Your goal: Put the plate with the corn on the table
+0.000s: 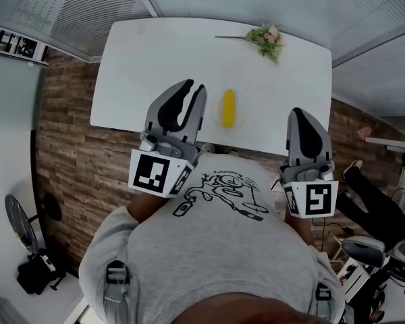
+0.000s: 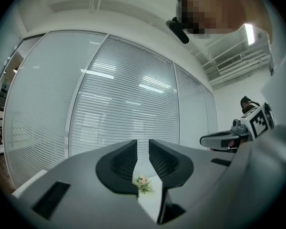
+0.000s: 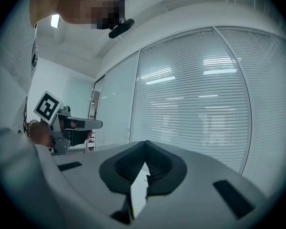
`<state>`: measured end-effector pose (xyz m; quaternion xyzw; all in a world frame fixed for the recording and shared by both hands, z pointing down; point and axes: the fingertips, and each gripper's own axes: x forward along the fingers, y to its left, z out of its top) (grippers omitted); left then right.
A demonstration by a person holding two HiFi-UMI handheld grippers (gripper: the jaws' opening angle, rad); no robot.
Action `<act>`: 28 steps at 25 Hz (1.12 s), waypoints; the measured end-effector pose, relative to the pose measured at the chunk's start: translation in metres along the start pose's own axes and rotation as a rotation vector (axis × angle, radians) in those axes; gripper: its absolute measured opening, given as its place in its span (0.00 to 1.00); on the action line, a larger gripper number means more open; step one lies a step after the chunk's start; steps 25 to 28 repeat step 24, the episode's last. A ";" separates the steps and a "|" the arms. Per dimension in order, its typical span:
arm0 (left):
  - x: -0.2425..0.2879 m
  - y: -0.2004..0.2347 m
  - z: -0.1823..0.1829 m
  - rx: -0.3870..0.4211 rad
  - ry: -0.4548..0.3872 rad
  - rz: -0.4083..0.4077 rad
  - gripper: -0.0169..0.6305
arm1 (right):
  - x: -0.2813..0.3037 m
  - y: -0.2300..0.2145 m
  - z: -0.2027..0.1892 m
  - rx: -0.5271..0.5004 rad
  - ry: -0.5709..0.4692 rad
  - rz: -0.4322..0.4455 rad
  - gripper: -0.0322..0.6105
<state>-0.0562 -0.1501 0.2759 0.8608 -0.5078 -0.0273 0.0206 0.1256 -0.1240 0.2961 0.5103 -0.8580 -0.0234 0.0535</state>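
2 empty grippers hover at the near edge of the table [image 1: 155, 59]: left gripper [image 1: 194, 86] narrowly parted, right gripper [image 1: 300, 113] pinched closed. The corn [image 1: 229, 108] lies there between them, apparently delivered; no plate distinguishable.

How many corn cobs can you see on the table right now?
1. One yellow corn cob lies on the white table, mid-width near its closer edge. Only a small flower sprig at the far edge could hide another.
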 end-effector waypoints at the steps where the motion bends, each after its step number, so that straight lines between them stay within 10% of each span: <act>1: 0.000 0.000 0.001 0.001 -0.001 0.000 0.16 | 0.000 0.000 0.000 -0.001 0.001 -0.001 0.06; 28: -0.006 0.001 0.002 -0.008 -0.005 0.011 0.16 | 0.002 0.005 0.007 0.001 -0.018 0.015 0.06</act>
